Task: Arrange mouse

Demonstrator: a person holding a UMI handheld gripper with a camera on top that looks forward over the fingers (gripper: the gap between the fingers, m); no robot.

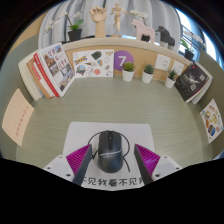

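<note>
Dark grey plastic mouse (108,151) sits btwn spread fingers (110,166) w/ gaps either side, on white printed mat (85,137); small potted plants (127,70) at 12 o'clock on pale desk (60,115).

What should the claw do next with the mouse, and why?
Probably close gently on the mouse. The dark mouse sits on the white mouse pad, right between the claw's two fingers, and a gap seems to remain on each side, so it is not gripped yet. Squeezing first would let it be lifted or slid into place.
</note>
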